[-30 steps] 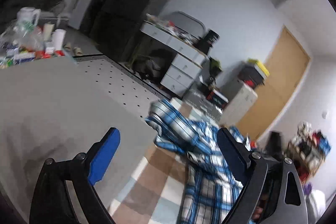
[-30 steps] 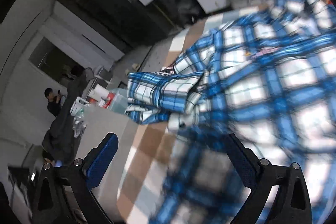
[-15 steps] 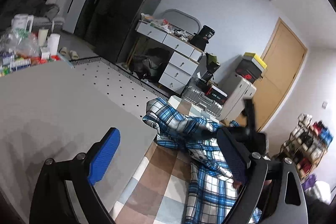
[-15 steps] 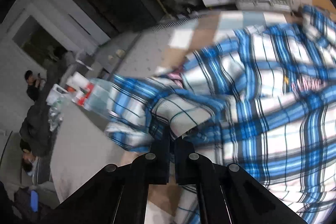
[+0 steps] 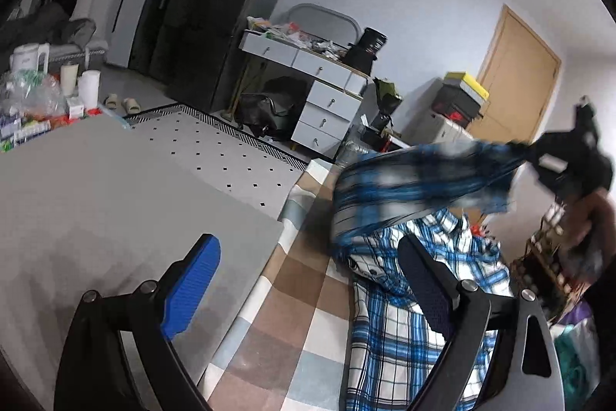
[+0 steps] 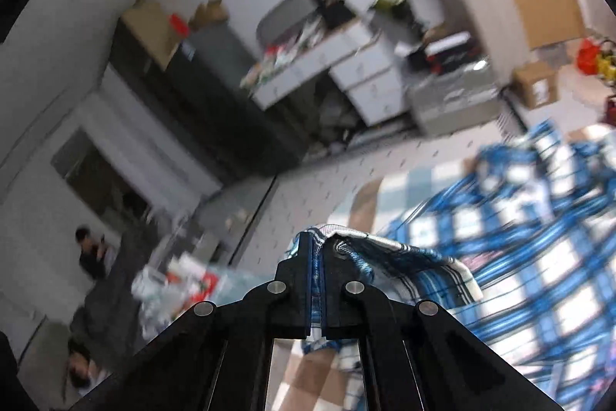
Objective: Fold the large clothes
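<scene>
Cluttered bedroom-type space: on the left a grey tabletop [image 5: 96, 187] with bottles and paper rolls piled at its far corner, a dotted rug [image 5: 215, 149] on the floor past it, then a white desk with drawers [image 5: 319, 95] against the wall and a wooden door [image 5: 516, 79] off to the right. Nearer in, a checked brown-and-blue cloth [image 5: 292, 303] covers the surface where the work is going on. On the left side of things, the left gripper [image 5: 308, 280] hangs over the table edge with its 2 fingers spread wide and nothing between them. Just right of that, the plaid shirt [image 5: 404, 334] lies mostly heaped on the checked cloth, blue and white, with 1 part of it pulled up into a blurred, stretched band toward the upper right. That's where the right gripper [image 6: 316, 249] has it: fingers pinched together on a hemmed edge, looks like a cuff or sleeve end, hard to say for sure. My read is the shirt is light, floppy woven cotton, not slippery, so it'll drape and swing rather than keep any shape. Pinching a seam or hem like this seems the safest hold, and the free gripper would probably do best taking a matching edge or shoulder seam so the fabric can be spread flat before folding.
</scene>
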The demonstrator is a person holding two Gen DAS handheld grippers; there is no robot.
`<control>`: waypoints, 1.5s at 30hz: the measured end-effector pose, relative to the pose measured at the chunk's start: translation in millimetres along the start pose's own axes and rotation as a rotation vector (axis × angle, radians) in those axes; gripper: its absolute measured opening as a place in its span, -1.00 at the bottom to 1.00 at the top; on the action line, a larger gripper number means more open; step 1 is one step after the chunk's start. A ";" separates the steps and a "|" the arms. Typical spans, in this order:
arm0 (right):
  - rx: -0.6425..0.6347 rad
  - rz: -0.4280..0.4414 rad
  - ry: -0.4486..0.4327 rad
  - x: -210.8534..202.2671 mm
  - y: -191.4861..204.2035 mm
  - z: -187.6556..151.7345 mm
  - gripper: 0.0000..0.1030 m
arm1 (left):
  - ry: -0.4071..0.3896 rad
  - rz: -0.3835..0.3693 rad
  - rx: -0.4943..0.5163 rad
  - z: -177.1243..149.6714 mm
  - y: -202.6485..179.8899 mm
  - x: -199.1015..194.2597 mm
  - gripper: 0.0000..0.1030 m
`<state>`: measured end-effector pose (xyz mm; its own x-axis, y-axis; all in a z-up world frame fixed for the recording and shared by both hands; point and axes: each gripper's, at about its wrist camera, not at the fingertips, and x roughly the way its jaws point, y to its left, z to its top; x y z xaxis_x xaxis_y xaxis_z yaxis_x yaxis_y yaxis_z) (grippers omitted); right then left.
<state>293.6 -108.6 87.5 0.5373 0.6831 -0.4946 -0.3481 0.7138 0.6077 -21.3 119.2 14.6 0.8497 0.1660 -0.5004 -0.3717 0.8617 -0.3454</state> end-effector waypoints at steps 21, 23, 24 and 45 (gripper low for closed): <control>0.331 -0.496 0.165 -40.3 -312.3 -59.0 -0.89 | 0.127 0.008 0.383 -30.5 -74.8 26.6 0.77; 0.334 -0.477 0.154 -39.9 -318.4 -56.1 -0.84 | 0.164 -0.017 0.431 -26.1 -91.3 37.8 0.77; 0.332 -0.478 0.150 -44.9 -319.3 -54.8 -0.80 | 0.182 -0.026 0.475 -24.6 -101.6 43.1 0.77; -0.325 -0.614 0.435 36.5 -252.6 -53.4 0.59 | 0.581 0.065 1.345 -92.2 -201.8 234.6 -0.58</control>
<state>360.2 -255.7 -117.2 0.3818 0.1067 -0.9181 -0.3300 0.9436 -0.0276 218.6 -60.0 -106.3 0.4580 0.2892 -0.8406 0.4949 0.7026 0.5113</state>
